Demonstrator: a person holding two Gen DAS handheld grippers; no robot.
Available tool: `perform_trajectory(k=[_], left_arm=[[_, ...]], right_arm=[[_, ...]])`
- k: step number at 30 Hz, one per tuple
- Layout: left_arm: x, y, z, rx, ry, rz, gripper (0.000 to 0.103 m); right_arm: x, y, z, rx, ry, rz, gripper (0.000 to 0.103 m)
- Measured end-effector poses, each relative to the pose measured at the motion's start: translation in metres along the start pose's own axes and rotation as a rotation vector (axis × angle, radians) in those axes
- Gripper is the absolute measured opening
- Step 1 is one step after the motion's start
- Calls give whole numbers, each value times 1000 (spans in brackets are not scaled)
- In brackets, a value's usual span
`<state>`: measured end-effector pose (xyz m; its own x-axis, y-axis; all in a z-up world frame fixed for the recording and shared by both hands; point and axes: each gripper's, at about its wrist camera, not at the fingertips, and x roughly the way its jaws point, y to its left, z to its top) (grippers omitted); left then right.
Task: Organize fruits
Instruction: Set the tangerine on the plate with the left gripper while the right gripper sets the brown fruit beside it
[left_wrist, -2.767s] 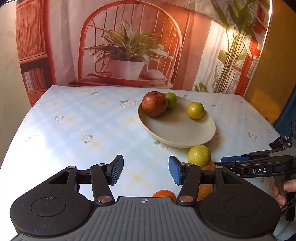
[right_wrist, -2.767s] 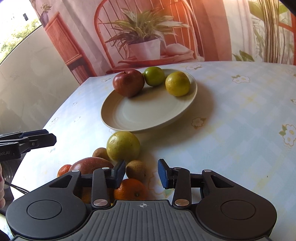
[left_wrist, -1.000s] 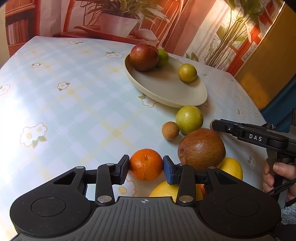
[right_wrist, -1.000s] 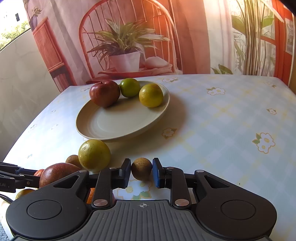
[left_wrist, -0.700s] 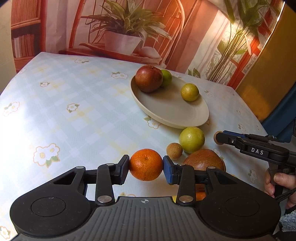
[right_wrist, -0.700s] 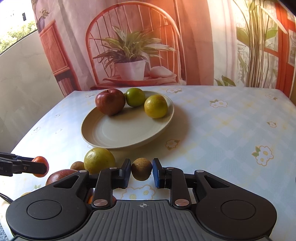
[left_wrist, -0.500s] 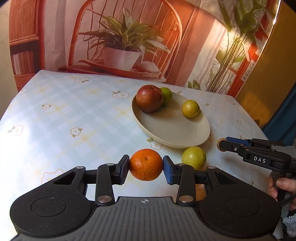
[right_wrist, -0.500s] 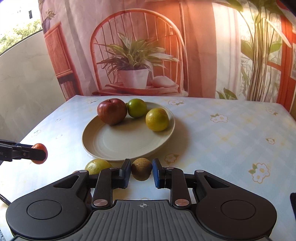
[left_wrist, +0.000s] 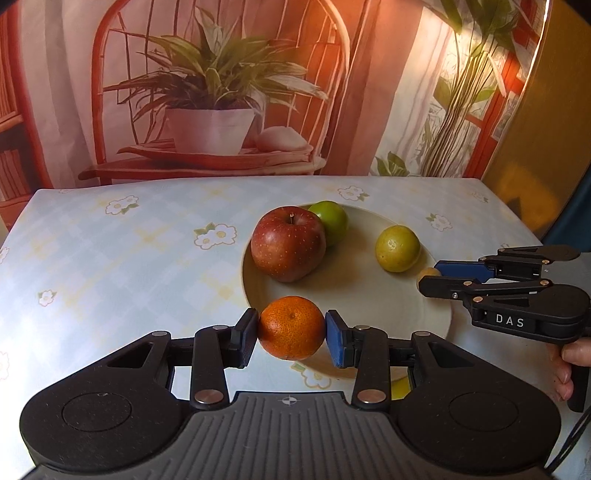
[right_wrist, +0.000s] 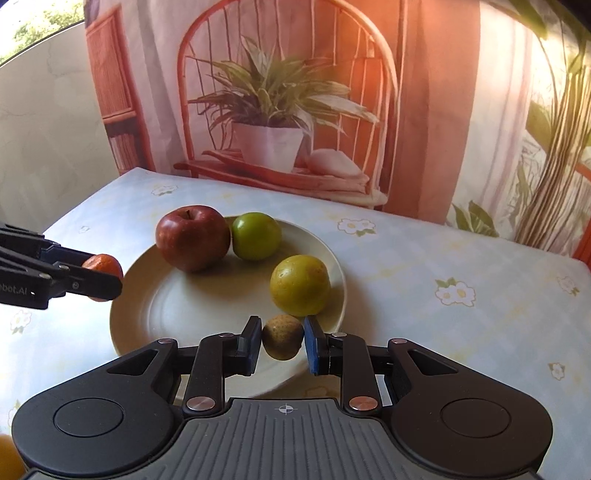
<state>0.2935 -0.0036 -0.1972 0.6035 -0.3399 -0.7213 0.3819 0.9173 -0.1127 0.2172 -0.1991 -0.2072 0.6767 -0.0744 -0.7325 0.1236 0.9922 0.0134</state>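
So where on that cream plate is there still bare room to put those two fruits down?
The cream plate's near half is bare, from the red apple forward to its near rim. The far half is crowded: apple touching the green round fruit, the yellow-green citrus towards the right rim. The orange mandarin and small brown fruit both hang over that bare part.

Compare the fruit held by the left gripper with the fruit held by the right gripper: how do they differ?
The orange in the left gripper is bright orange with pebbled skin; the small brown fruit in the right gripper is dull tan and speckled. The orange is clearly bigger, so the left fingers stand wider apart. Both are roundish, clamped between fingers, and held over the near part of the plate.
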Motion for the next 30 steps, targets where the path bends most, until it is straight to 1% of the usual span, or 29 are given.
perform_trajectory(k=[2,5,7,10,17,20,24,30], left_arm=[[9,-2,1,17,16,16,41],[16,-3,3,52,17,25,41],[20,-6,6,84,13,53,41],[26,-11,9,131,10,93,41],[32,-14,14,178,1,137,42],[33,-15,14,192,-3,147,44],[39,-13,12,191,19,155,50],[37,-10,10,167,15,141,51]], right_arm=[[9,0,1,-9,15,-5,23],[19,1,3,-27,28,-11,23],[25,1,3,-30,28,-13,23],[33,1,7,-40,15,-17,23],[44,5,16,-72,-3,-33,23],[45,6,17,-81,-4,-38,24],[44,6,16,-82,-7,-45,30],[35,2,15,-60,-23,-43,33]])
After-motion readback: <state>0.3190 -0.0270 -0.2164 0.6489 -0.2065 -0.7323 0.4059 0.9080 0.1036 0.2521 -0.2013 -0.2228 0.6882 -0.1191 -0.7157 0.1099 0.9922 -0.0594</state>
